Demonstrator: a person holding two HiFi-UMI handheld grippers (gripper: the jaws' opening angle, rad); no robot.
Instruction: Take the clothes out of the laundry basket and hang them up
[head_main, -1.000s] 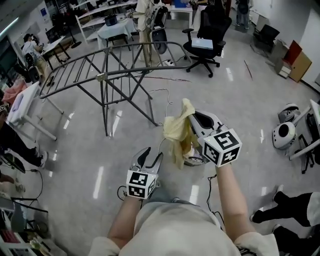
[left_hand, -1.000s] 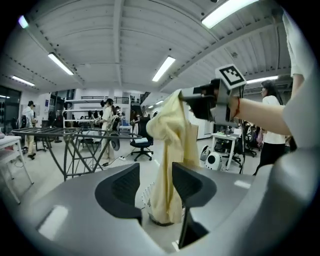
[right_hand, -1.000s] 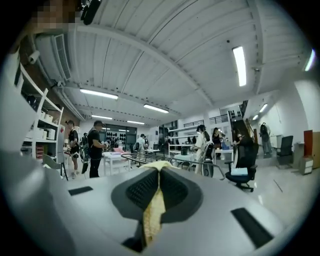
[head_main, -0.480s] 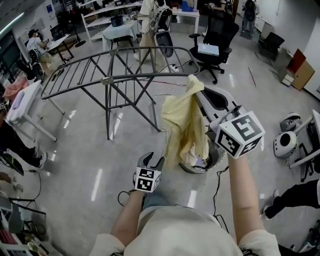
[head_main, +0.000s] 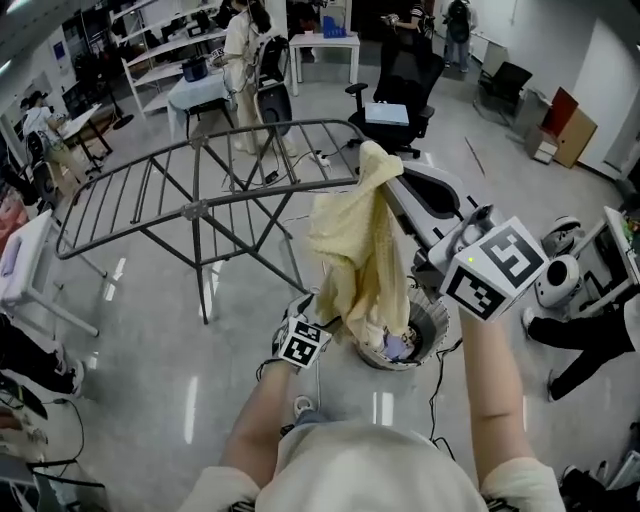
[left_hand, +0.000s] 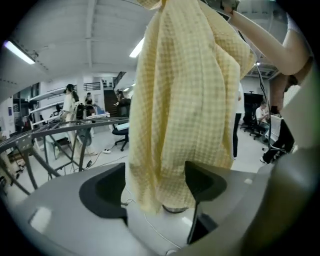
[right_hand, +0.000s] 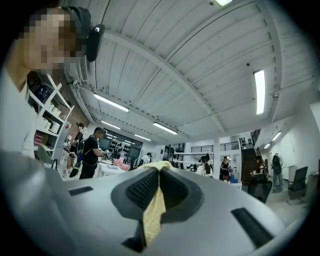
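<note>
A pale yellow checked garment (head_main: 358, 245) hangs from my right gripper (head_main: 386, 166), whose jaws are shut on its top edge (right_hand: 159, 167). The garment drapes down over the round laundry basket (head_main: 436, 322) on the floor, which holds more clothes (head_main: 392, 346). My left gripper (head_main: 316, 308) is at the garment's lower end. In the left gripper view its jaws (left_hand: 155, 181) have just been opening and stand wide, with the hem (left_hand: 165, 195) hanging between them and the pads not pressing on it. The grey drying rack (head_main: 200, 205) stands behind and to the left.
A black office chair (head_main: 398, 98) sits beyond the rack. White tables and shelves with people stand at the back. A white frame (head_main: 25, 262) is at the left edge; white round gear (head_main: 560, 276) and a person's legs (head_main: 585, 345) are at the right.
My right gripper has lifted the garment higher, so it hangs full length. My left gripper has moved right and forward to the garment's lower end, and its jaws now stand wider.
</note>
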